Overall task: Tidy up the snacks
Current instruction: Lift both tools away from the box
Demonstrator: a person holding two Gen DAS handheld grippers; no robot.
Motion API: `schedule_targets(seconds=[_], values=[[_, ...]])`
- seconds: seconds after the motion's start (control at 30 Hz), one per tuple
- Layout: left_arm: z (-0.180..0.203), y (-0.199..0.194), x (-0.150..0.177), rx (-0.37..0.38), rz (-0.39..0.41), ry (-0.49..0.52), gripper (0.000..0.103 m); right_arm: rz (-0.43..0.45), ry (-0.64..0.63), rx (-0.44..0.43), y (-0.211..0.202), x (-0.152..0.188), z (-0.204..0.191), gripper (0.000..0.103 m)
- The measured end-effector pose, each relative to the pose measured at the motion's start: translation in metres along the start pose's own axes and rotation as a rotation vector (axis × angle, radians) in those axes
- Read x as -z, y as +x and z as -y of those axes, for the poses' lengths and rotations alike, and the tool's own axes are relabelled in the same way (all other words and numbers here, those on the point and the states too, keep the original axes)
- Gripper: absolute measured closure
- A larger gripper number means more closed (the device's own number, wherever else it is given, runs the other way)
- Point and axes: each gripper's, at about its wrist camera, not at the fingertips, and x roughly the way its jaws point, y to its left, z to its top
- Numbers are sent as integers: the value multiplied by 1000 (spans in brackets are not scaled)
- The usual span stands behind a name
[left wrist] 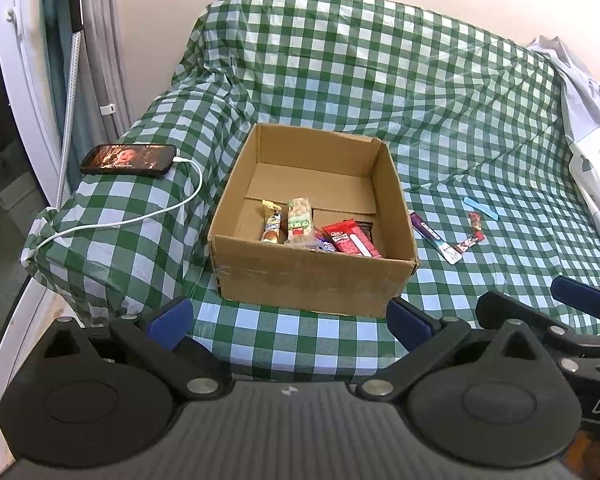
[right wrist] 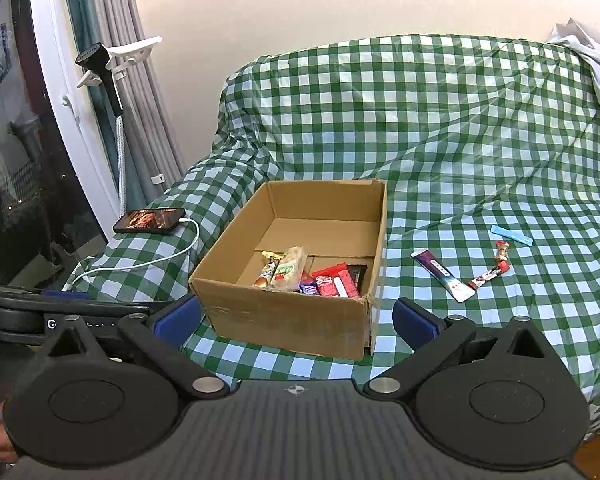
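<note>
An open cardboard box sits on the green checked cloth, holding several snacks: a peanut bar, a gold-ended bar and a red packet. Right of the box lie a long purple-white stick pack, a small red-white bar, a small wrapped candy and a light blue strip. My left gripper and right gripper both hang open and empty just short of the box's near wall.
A phone with a lit screen and a white charging cable lies on the covered armrest at left. A window frame and curtains stand further left. White fabric is piled at the right edge. The right gripper's fingers show at lower right.
</note>
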Motion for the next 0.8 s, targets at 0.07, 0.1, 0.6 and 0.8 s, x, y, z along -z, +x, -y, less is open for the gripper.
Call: schedule_targets(seconds=[0.07,0.1,0.6,0.8], values=[[0,1,0,-1,-5,0,0,-3,0,0,1,0,0,1],[0,2,0,-1,-8,0,0,-6,0,1,1,0,0,1],[-1,26,-2,-9,-66,7,0,-59,10,-2,19,-2,7,1],[3,37,-4,-14,-95,15,0,-82,27,-3,28,-1,13,1]])
